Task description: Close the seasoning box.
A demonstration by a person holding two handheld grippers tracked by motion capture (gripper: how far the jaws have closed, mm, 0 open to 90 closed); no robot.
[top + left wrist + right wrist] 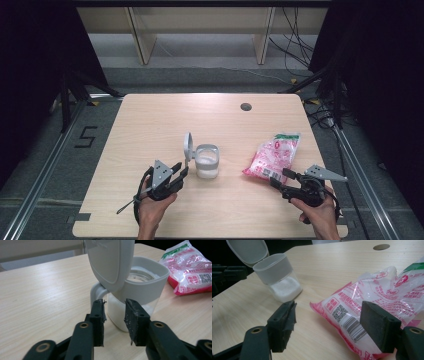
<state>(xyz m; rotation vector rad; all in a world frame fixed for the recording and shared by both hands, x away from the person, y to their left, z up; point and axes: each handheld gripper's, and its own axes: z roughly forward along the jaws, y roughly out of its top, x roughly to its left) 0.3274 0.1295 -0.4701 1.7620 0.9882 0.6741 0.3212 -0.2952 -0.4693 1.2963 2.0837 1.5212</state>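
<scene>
A clear jar [206,161] with a grey collar stands mid-table, its hinged grey lid [188,146] flipped upright on the left; white powder fills its lower part [284,290]. My left gripper [181,170] sits just left of and nearer than the jar. In the left gripper view its jaws [114,312] stand a narrow gap apart in front of the jar [147,287] and below the lid [110,262], gripping nothing. A pink and white bag [274,155] lies to the right. My right gripper [281,176] is open wide at the bag's near corner [352,325], without pressing on it.
A round grey hole [245,106] marks the far side of the wooden table [150,120]. Beyond the table are wooden shelf legs and cables on the floor. Metal rails run along both sides of the table.
</scene>
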